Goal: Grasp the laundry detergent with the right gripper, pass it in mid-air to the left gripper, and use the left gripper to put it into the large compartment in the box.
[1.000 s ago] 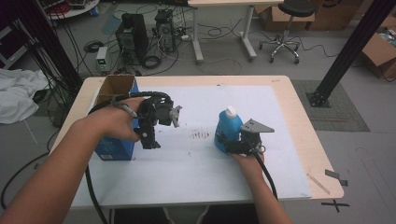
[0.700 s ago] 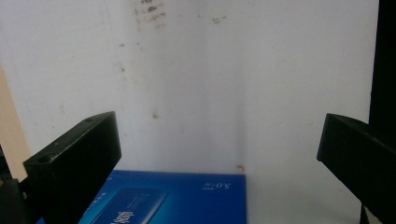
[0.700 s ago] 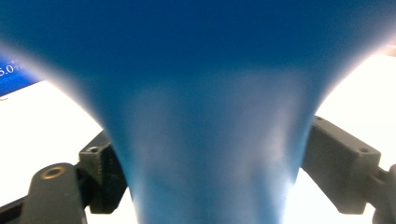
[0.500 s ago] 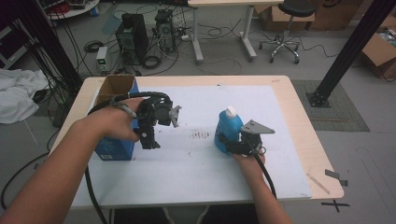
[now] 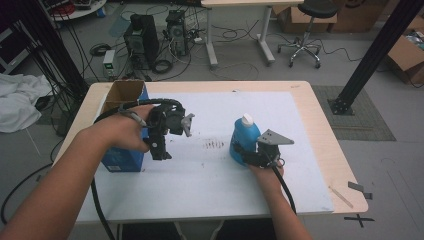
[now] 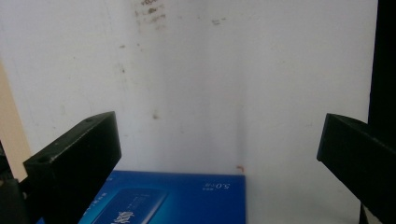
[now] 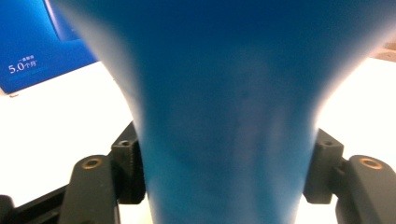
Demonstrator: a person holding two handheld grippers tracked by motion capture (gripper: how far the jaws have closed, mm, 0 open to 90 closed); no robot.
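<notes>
A blue bottle [image 5: 244, 138] with a white cap stands upright on the white table cover [image 5: 210, 185], right of centre. My right gripper [image 5: 248, 158] is shut on its lower body from the near side. In the right gripper view the bottle [image 7: 224, 93] sits between the two jaws, which press on both its sides around my right gripper [image 7: 224, 177]. A tall blue box [image 5: 121, 152] with an open cardboard top stands at the left. My left gripper [image 5: 159, 151] points down just right of the box. Its jaws stand wide apart with nothing between them, my left gripper [image 6: 219, 154] above the box [image 6: 163, 198].
Dark smudges [image 5: 215, 144] mark the cover between box and bottle. A thin stick [image 5: 342, 196] and a tape piece [image 5: 359, 188] lie near the table's right front corner. Computers [image 5: 141, 31], cables and an office chair [image 5: 305, 30] are on the floor behind.
</notes>
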